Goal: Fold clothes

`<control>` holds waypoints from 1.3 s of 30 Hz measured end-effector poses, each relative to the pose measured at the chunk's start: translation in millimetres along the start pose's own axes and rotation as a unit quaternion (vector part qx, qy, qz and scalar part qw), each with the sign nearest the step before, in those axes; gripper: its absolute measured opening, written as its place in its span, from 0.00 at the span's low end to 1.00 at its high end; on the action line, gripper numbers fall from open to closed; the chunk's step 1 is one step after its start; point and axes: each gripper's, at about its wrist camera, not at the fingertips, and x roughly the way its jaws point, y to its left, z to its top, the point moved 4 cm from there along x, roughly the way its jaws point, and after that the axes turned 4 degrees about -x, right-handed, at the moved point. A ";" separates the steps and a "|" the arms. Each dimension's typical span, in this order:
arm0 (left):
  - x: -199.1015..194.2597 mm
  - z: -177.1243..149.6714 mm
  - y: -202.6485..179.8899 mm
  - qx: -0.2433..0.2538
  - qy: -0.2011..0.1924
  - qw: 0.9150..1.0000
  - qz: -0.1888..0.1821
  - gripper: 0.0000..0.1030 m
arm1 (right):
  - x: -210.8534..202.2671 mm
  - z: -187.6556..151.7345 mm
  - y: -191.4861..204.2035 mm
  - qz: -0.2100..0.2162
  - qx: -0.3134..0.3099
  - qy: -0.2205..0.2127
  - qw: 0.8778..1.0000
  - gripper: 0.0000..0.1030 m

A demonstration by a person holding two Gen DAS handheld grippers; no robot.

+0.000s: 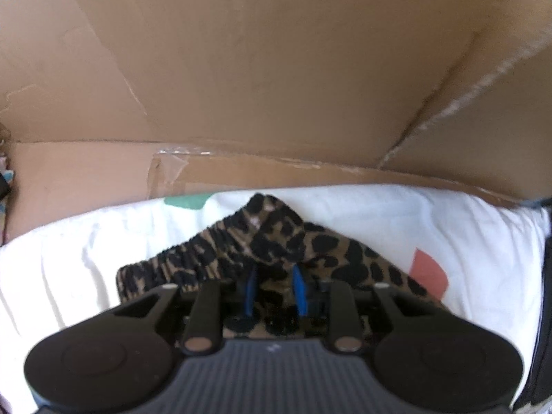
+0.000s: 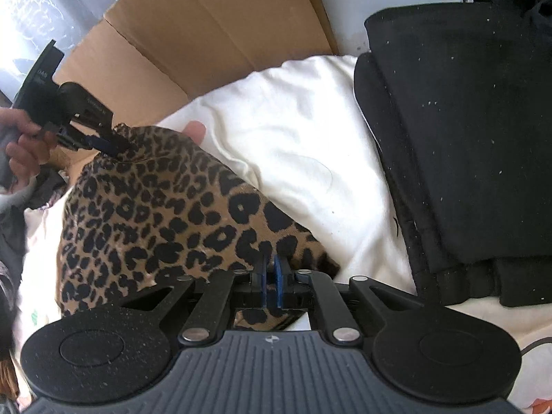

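The leopard-print garment (image 2: 155,214) lies on the white sheet (image 2: 303,145), before the cardboard box (image 1: 241,69). The left tool (image 1: 275,288) and right tool (image 2: 271,269) each clamp one edge of it.

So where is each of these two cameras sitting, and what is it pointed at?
Left wrist view: sits on the left gripper, looking along its blue fingers at the leopard-print garment they pinch, with a cardboard box behind.
Right wrist view: sits on the right gripper, also clamped on the garment, facing white bedding and a black folded pile; the person's left hand shows.
Shared: the garment, the box, the bedding and the left gripper.
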 end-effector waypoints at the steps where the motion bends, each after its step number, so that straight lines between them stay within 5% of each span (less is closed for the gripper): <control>1: 2.0 1.3 -1.2 -0.002 -0.001 1.000 0.000 0.24 | 1.5 -0.1 -0.3 -0.001 -0.002 0.002 1.000 0.09; 11: 7.9 5.3 -2.6 -0.002 -0.007 1.000 -0.006 0.25 | 8.5 -0.4 -0.5 -0.013 -0.019 0.015 1.000 0.04; 24: -54.7 -18.9 14.3 0.009 0.005 1.000 -0.009 0.24 | -1.1 13.8 28.6 -0.002 -0.017 -0.001 1.000 0.08; 39: 2.9 -37.0 9.4 -0.008 0.014 1.000 0.023 0.23 | 13.5 4.5 23.7 -0.025 -0.026 0.020 0.999 0.16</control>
